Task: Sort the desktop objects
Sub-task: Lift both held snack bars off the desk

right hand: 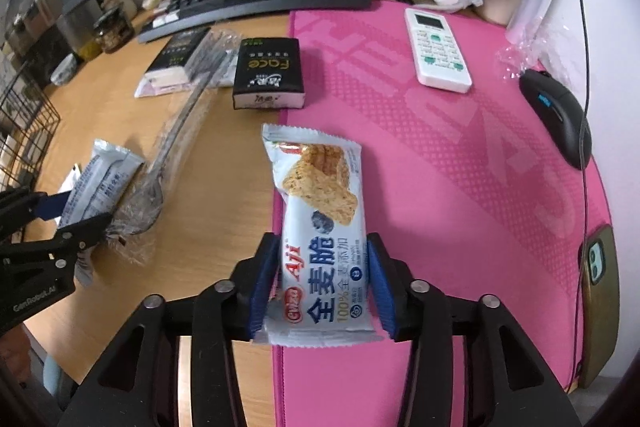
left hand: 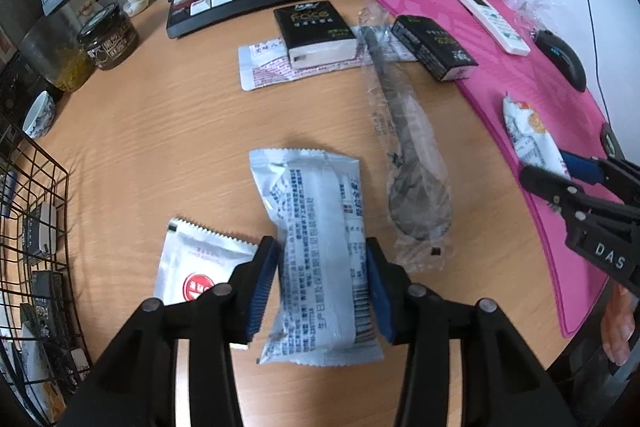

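Our left gripper (left hand: 322, 287) clamps a silver snack packet (left hand: 320, 251) over the wooden desk (left hand: 160, 131). Our right gripper (right hand: 322, 283) clamps a cracker packet (right hand: 324, 239) at the pink mat's (right hand: 460, 167) left edge. A wire basket (left hand: 32, 227) stands far left.

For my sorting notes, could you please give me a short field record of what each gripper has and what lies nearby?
left gripper: shut on a silver snack packet, printed back facing the camera
right gripper: shut on a wheat cracker packet, picture side facing the camera
wrapped spoon: on the wooden desk, beside the silver packet
small sachet: on the desk, by the left gripper
wire basket: at the desk's left edge
remote: on the pink mat
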